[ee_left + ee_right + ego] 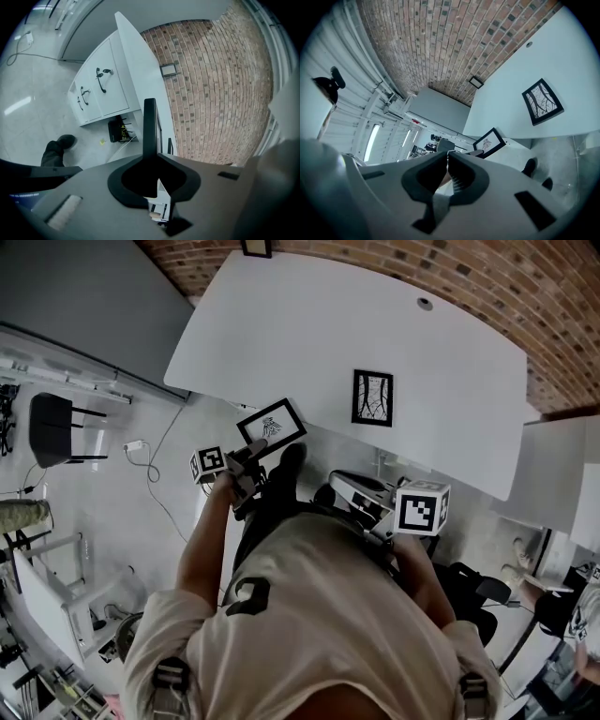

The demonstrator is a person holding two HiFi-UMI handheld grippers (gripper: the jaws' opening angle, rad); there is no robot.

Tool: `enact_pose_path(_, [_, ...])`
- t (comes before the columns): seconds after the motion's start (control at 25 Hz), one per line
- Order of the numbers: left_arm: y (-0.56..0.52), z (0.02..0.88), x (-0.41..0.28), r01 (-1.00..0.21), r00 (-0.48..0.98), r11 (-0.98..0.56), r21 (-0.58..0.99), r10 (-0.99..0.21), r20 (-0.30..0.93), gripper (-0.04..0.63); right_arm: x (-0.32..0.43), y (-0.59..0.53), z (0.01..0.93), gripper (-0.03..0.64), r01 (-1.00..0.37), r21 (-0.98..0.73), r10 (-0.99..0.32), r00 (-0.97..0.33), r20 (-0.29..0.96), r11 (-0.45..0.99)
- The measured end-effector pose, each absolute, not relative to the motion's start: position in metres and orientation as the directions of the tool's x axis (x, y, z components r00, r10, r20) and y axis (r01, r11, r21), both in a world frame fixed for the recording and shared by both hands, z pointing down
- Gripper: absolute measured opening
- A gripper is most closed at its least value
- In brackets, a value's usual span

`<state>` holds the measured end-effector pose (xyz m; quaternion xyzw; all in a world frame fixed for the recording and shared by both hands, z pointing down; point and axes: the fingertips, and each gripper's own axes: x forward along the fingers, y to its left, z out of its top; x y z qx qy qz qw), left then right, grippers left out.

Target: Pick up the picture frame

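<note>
Head view: a person standing at a white surface [281, 334] holds the picture frame [272, 424] in the left tool [255, 448], at eleven o'clock from the picture's centre, tilted over the surface's near edge. A second frame [372, 397] lies flat on the surface at one o'clock, and the right tool [342, 488] hangs low near the body. Left gripper view: the left tool [150, 157] is clamped narrowly on the picture frame [150, 122], which is seen edge-on and rises toward twelve o'clock. Right gripper view: the right tool [446, 161] is closed on nothing; the picture frame [490, 140] shows at two o'clock from it, and the second frame [541, 101] further out on the surface. The grasp looks made and the lift under way; the next move likely calls for carrying the frame clear of the edge without letting the thin rim slip.
</note>
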<state>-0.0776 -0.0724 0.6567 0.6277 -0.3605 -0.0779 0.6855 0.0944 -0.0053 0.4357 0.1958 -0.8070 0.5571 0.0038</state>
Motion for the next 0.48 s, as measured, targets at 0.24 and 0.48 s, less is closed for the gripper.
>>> enact_pose_path(0.24, [-0.075, 0.643, -0.079, -0.327, 0.729, 0.195, 0.925, -0.570, 0.378, 0.032, 0.090, -0.003, 0.433, 0.006, -0.329, -0.890, -0.316, -0.921, 0.229, 0.316])
enact_pose_path(0.48, [-0.086, 0.633, -0.084, -0.293, 0.754, 0.165, 0.942, -0.566, 0.334, 0.025, 0.088, -0.011, 0.432, 0.006, -0.361, -0.887, -0.363, -0.898, 0.248, 0.287])
